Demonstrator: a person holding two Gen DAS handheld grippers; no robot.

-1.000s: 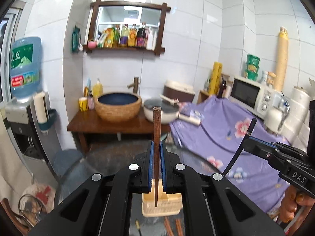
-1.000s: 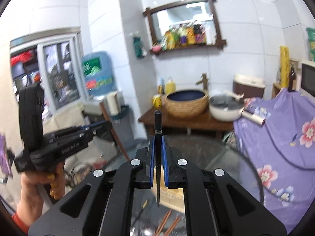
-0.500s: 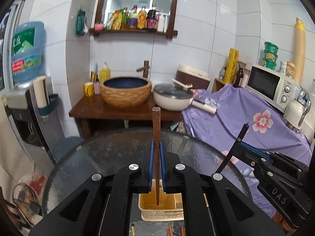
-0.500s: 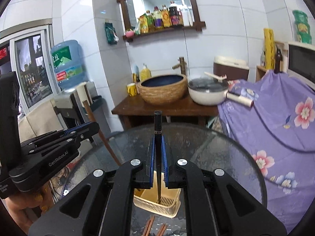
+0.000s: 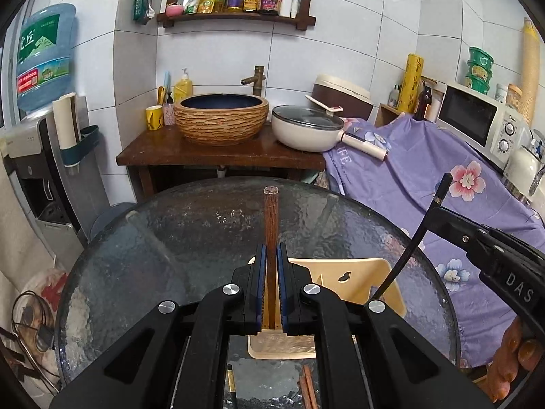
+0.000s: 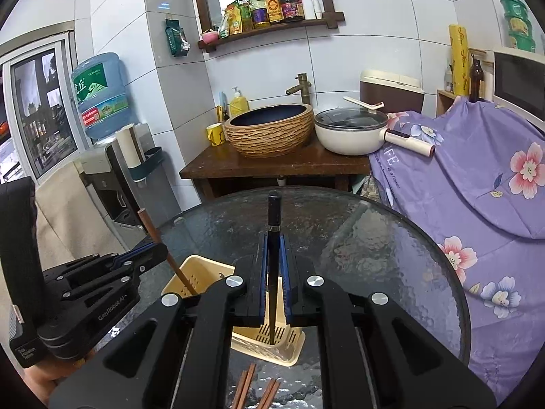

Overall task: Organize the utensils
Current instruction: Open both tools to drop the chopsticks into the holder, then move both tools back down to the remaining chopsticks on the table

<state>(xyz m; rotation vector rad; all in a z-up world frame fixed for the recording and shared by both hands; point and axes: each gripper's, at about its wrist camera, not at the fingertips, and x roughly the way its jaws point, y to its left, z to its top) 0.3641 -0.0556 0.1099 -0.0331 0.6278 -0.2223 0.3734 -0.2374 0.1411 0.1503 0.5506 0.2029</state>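
My left gripper [image 5: 271,249] is shut on a brown wooden chopstick [image 5: 271,214] that stands upright, its lower end down in the cream utensil holder [image 5: 357,272]. My right gripper [image 6: 274,240] is shut on a black chopstick [image 6: 274,214], whose tip reaches into the slotted compartment of the holder [image 6: 204,267]. In the left wrist view the right gripper [image 5: 439,214] comes in from the right with the black chopstick [image 5: 407,255] slanting into the holder. In the right wrist view the left gripper [image 6: 158,251] shows at the left with the brown chopstick [image 6: 160,238].
The holder stands on a round glass table [image 5: 163,238]. Loose brown chopsticks [image 6: 247,388] and a black one [image 5: 231,385] lie on the glass in front of it. A purple flowered cloth [image 6: 477,187] hangs at the right. Behind stands a wooden sink stand [image 5: 221,153].
Both grippers have come down toward the table with their chopsticks. The holder now lies close under them, and both chopstick tips have entered it.
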